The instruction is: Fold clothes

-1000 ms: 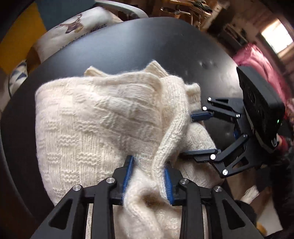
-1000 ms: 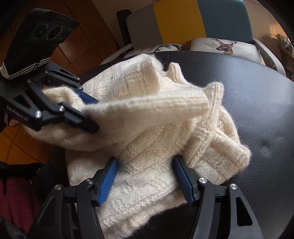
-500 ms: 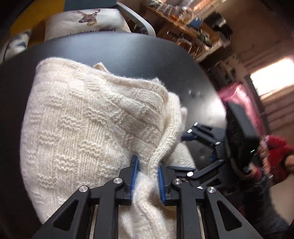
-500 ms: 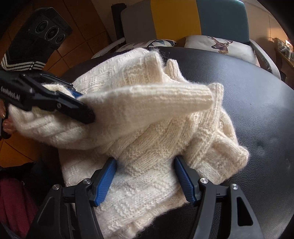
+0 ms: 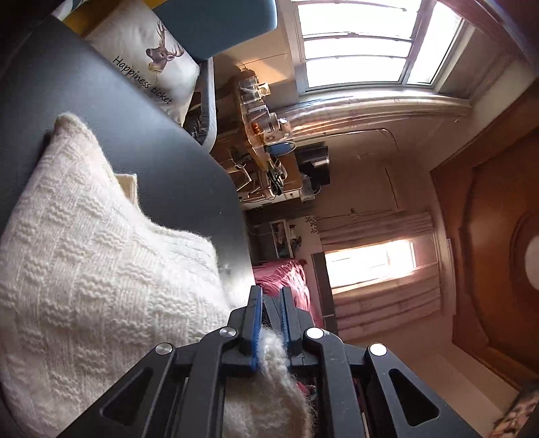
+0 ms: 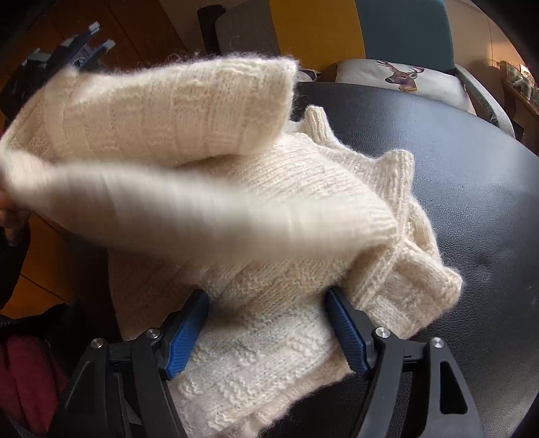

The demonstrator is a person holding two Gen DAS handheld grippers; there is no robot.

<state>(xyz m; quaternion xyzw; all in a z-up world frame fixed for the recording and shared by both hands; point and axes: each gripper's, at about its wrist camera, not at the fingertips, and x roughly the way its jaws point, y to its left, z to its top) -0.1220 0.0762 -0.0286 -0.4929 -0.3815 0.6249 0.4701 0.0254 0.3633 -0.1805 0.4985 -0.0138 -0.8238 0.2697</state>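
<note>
A round black table point(image 6: 471, 188) with a leather-grain top occupies a lived-in room; at its 12 o'clock edge stands a chair in grey, yellow and teal panels point(image 6: 316, 30), with a white deer-print cushion point(image 6: 404, 81) on its seat; the left wrist view, rolled sideways, takes in bright windows point(image 5: 357, 43), a cluttered wooden shelf unit point(image 5: 262, 141) and a pink bedspread point(image 5: 283, 279). The cream knitted sweater point(image 6: 269, 262) lies bunched on the table toward its 7 o'clock side, body flat on the surface, ribbed edges sticking up toward 1 o'clock. The left gripper point(image 5: 269, 323) has its jaws drawn narrow, clamped on a fuzzy fold of the sweater between the blue pads point(image 5: 255, 323); in the right wrist view that gripper appears at 10 o'clock, raised, with a sleeve portion lifted off the pile and motion-blurred. The right gripper point(image 6: 267, 330) stands with jaws wide, one blue pad on either side of the sweater's near portion, low over the knit; actual contact cannot be judged. A dark red garment point(image 6: 23, 377) shows at 8 o'clock, below the table edge.
</note>
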